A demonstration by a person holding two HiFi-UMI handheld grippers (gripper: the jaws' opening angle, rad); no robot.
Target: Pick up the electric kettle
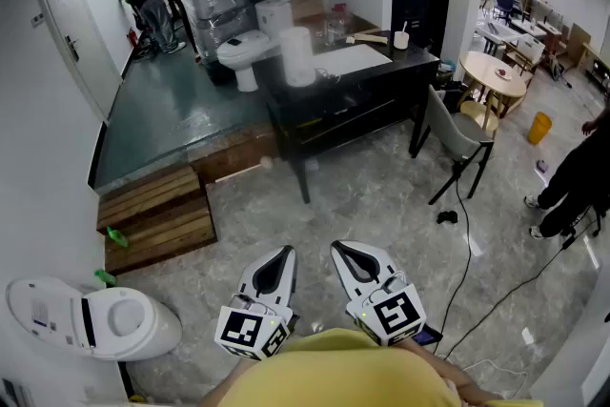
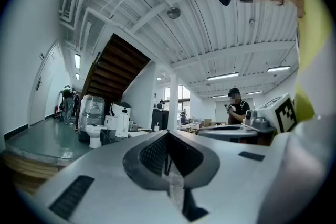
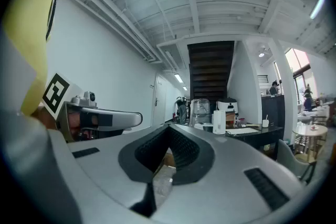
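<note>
The white electric kettle stands upright near the left end of a black table, far ahead of me. It shows small in the left gripper view and in the right gripper view. My left gripper and right gripper are side by side low in the head view, close to my body, both pointing level toward the table. The jaws of each meet with nothing between them. Several paces of grey floor lie between the grippers and the kettle.
A white toilet sits on a raised green platform left of the table, another toilet at my near left. Wooden pallet steps lead up to the platform. A grey chair, a floor cable and a standing person are at right.
</note>
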